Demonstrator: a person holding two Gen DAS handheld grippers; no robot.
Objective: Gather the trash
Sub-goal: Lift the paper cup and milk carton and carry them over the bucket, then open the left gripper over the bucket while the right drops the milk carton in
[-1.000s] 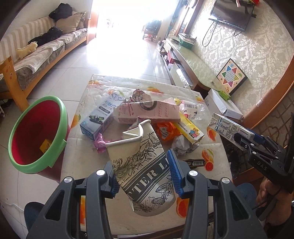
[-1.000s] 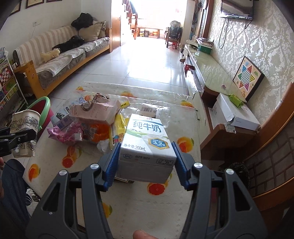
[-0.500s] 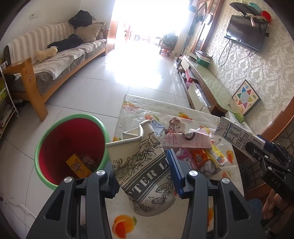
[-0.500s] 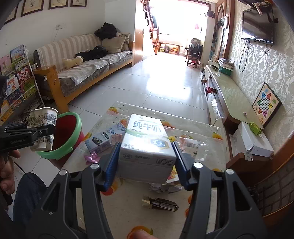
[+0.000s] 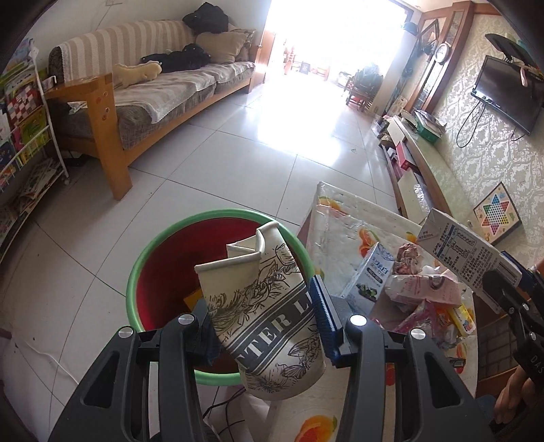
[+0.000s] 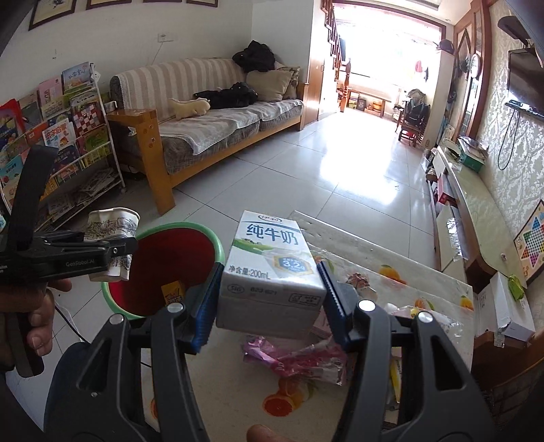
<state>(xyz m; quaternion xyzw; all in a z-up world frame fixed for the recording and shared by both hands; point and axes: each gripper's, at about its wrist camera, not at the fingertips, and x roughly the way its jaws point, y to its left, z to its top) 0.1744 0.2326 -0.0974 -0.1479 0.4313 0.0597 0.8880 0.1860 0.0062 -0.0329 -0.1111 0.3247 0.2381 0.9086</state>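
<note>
Open floor (image 5: 210,163) lies beyond my bin (image 5: 149,258); the littered table (image 5: 326,217) crowds its right side.

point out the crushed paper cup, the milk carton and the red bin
crushed printed paper cup (image 5: 268,326), left wrist view, lettered side wall
white milk carton (image 6: 272,268), right wrist view, front face
red bin with green rim (image 5: 163,238), left wrist view, rim

Pale glossy floor tiles (image 5: 210,176) run toward a doorway (image 6: 377,57) so blown out by daylight that what lies beyond is hard to make out. A wooden-framed sofa (image 6: 217,115) with striped covers and cushions stands along the white wall (image 6: 190,30), a wire book rack (image 6: 64,142) beside its near end. Opposite, a television (image 5: 506,91) hangs on patterned wallpaper (image 5: 482,149) above a long low cabinet (image 6: 476,207). A star-patterned game board (image 5: 498,217) leans against that wall.
</note>
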